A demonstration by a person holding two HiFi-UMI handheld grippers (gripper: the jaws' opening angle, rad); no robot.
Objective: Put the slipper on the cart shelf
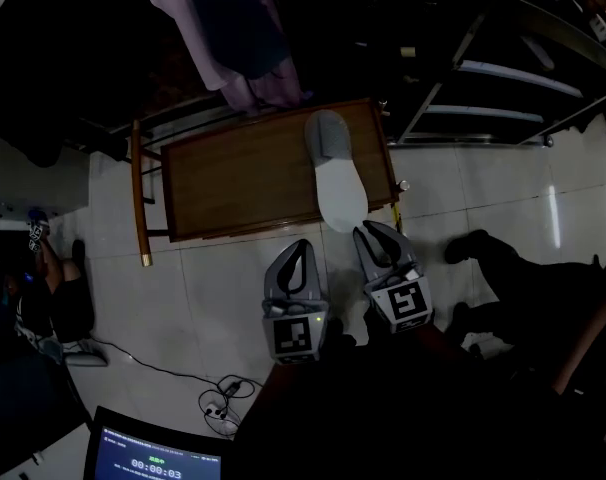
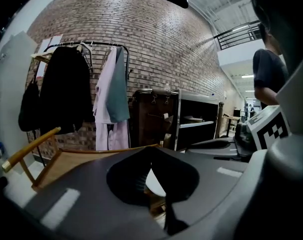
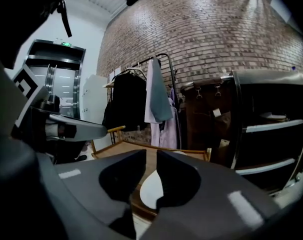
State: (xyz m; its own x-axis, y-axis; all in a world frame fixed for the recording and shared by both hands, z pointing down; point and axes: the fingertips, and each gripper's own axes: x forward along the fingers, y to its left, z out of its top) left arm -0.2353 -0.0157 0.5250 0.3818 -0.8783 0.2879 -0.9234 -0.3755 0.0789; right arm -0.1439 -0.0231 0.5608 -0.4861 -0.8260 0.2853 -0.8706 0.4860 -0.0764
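The left gripper (image 2: 151, 151) has its jaws together at the tips, with nothing between them. The right gripper (image 3: 150, 156) stands just beside it; its jaws are a narrow slit apart and also hold nothing. Both point at the near edge of the cart shelf (image 1: 233, 183), the right one with its tips near the heel of the slipper (image 1: 338, 173) but apart from it.

The slipper lies flat on the shelf, close to the shelf's right end. Its grey toe part points to the far rim, and its pale heel end reaches over the near rim toward the grippers. Nothing else lies on the shelf, a brown wooden tray with a low raised rim. A light wooden handle (image 1: 138, 193) runs along its left end.

The cart stands on a pale tiled floor (image 1: 213, 288). Beyond it, against a brick wall (image 2: 156, 44), a clothes rail carries a black coat (image 2: 64, 91) and a pink garment (image 2: 105, 104). To the right of the rail stands a dark shelf unit (image 3: 271, 126) with light shelves. On the floor nearer the person lie loose cables (image 1: 218, 398), next to a lit screen (image 1: 158, 458).
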